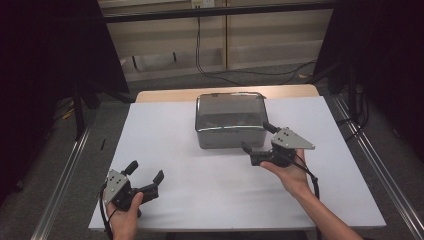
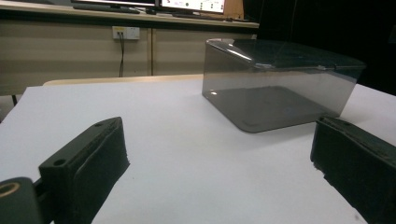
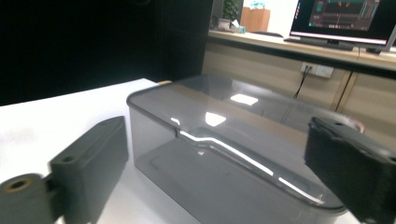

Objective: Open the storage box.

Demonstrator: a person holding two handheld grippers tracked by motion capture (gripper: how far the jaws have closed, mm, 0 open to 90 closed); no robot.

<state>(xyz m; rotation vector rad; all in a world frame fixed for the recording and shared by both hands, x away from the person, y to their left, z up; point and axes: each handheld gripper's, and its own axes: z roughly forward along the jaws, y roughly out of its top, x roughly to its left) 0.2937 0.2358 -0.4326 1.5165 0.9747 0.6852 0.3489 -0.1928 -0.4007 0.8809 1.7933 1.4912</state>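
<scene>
The left gripper [image 1: 146, 177] hovers over the near left part of the white surface [image 1: 200, 170], well apart from the box [image 1: 230, 120] and nearer the person than it. Its jaws are spread wide with nothing between them. The left hand [image 1: 125, 212] grips it from below, and the grey plate on top faces up. In the left gripper view the two black jaws rise at the bottom corners, far from each other, and the box [image 2: 280, 84] sits beyond them, toward the right, on the white surface [image 2: 140, 107].

The box is a smoky, see-through container with rounded corners and a closed lid, standing upright at the far middle of the surface. What lies inside is too dim to tell.

The right gripper [image 1: 256, 139] is just beside the box, at its near right corner. The jaws are wide apart and hold nothing; one points along the box's near wall, the other along its right side, and whether either touches the box cannot be told. The right hand [image 1: 290, 172] holds it from beneath. In the right gripper view the box [image 3: 224, 154] sits close between the spread jaws, its lid catching bright reflections.
</scene>
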